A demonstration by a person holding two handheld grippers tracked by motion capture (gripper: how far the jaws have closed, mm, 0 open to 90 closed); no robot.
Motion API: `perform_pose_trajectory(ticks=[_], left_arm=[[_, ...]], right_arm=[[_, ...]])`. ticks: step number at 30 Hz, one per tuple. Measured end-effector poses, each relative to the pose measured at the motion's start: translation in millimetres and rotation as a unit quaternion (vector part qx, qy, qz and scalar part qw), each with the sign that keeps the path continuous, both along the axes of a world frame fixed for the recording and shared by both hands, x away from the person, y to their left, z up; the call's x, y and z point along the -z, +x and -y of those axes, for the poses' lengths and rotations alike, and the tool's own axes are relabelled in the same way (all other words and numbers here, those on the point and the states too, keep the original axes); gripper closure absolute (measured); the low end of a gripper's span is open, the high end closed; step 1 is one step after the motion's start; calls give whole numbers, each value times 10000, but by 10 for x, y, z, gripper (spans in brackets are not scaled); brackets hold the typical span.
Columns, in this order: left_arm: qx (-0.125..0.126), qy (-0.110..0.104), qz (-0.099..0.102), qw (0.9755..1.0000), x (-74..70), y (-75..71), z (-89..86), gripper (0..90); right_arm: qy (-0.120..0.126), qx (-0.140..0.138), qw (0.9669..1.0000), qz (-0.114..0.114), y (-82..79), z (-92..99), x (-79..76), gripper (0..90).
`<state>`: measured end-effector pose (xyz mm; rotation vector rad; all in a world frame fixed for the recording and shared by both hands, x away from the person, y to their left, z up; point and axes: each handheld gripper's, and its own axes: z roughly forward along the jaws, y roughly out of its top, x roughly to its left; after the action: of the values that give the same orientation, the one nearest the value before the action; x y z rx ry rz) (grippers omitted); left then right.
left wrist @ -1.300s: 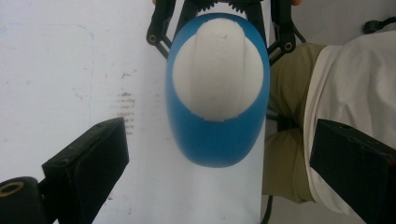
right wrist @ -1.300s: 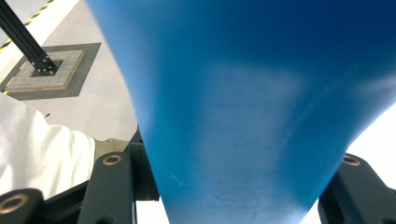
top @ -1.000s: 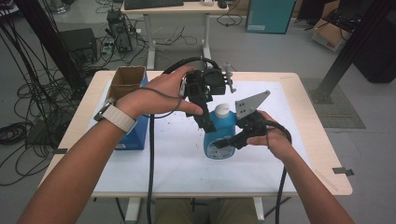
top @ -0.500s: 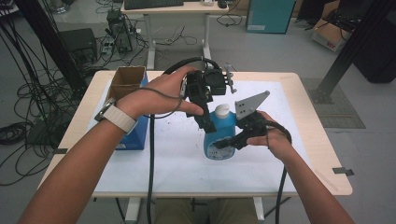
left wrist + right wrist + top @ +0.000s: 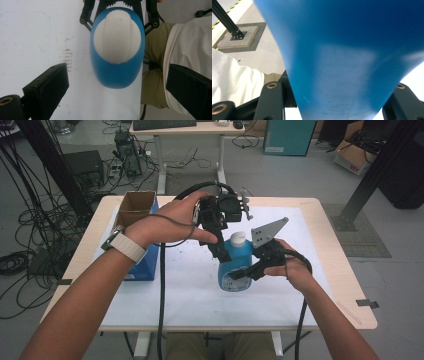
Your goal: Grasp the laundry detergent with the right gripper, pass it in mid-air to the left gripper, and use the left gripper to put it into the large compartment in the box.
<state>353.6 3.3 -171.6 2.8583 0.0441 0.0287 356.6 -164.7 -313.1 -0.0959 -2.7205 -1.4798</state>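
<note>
A blue bottle with a white cap stands upright on the white sheet at the middle of the table. My right gripper comes in from the right and is shut on the bottle's lower body; in the right gripper view the blue bottle sits tight between the two jaws of the right gripper. My left gripper points straight down over the bottle. Seen from the left gripper view, the left gripper is open, its jaws wide on either side of the white cap and apart from it.
An open cardboard box stands on a blue box at the table's left side. The wooden table edge runs along the right. Black cables trail from both grippers toward the front edge. The person's lap is close to the table front.
</note>
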Motion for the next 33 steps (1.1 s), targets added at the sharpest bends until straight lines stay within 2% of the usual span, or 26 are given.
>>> perform_pose_trajectory(ticks=[33], left_arm=[[10,-8,-3,10000,3,1,4,50]], right_arm=[[-20,15,10000,-13,2,5,8,428]])
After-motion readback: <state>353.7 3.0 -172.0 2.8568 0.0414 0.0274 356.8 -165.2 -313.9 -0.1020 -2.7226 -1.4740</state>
